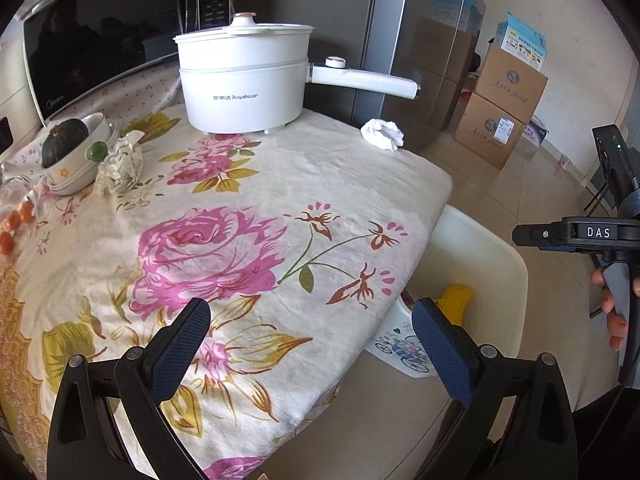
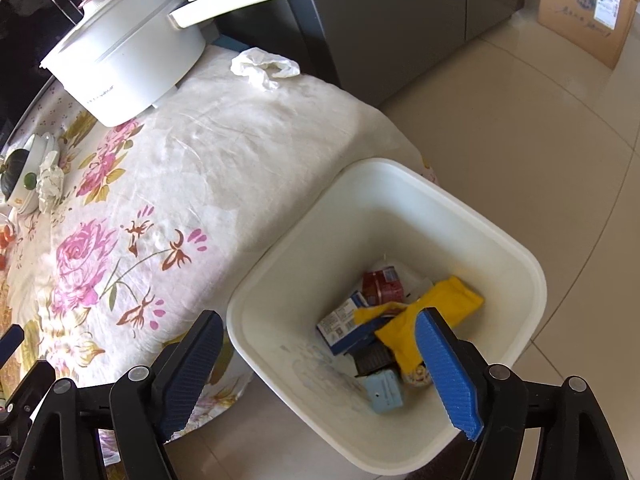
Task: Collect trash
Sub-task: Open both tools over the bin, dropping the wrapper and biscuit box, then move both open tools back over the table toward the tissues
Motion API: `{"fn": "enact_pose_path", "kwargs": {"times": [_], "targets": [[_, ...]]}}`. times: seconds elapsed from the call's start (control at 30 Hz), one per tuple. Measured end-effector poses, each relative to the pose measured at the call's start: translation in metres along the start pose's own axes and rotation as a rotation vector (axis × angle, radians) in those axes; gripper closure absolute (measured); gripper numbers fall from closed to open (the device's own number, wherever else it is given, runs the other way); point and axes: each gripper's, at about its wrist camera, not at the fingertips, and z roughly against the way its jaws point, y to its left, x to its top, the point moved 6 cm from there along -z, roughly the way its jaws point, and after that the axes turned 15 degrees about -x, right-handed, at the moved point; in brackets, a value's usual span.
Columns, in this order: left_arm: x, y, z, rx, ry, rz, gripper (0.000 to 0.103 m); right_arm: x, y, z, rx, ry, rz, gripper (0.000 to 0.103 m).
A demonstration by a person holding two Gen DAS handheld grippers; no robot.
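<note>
A white trash bin [image 2: 516, 248] stands on the floor by the table's corner; it also shows in the left wrist view [image 1: 516, 264]. It holds a yellow wrapper [image 2: 448, 300], a blue box [image 2: 340, 324], a red packet [image 2: 380, 284] and other trash. A crumpled white tissue [image 1: 382, 133] lies near the table's far edge, also in the right wrist view [image 2: 264, 66]. A crumpled patterned paper [image 1: 120, 164] lies beside the bowls. My left gripper [image 1: 310, 344] is open and empty above the floral tablecloth. My right gripper [image 2: 320, 360] is open and empty over the bin.
A white electric pot [image 1: 244, 80] with a long handle stands at the back of the table. Stacked bowls [image 1: 80, 160] hold a dark squash. Oranges [image 1: 16, 224] lie at the left. A microwave [image 1: 100, 40], a grey fridge [image 1: 420, 40] and cardboard boxes [image 1: 500, 112] stand behind.
</note>
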Motion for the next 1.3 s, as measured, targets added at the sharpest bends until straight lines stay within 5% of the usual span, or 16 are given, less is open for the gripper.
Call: {"fn": "enact_pose_path", "kwargs": {"times": [0.4, 0.97, 1.3], "targets": [[0.003, 0.035, 0.017, 0.04, -0.008, 0.061, 0.001, 0.025, 0.036, -0.005, -0.04, -0.051, 0.022, 0.019], [0.032, 0.141, 0.037, 0.16, -0.059, 0.208, 0.001, 0.13, 0.086, -0.061, -0.11, -0.23, 0.152, 0.019], [0.042, 0.202, 0.025, 0.233, -0.096, 0.264, 0.001, 0.179, 0.108, -0.112, -0.108, -0.263, 0.208, 0.02]]}}
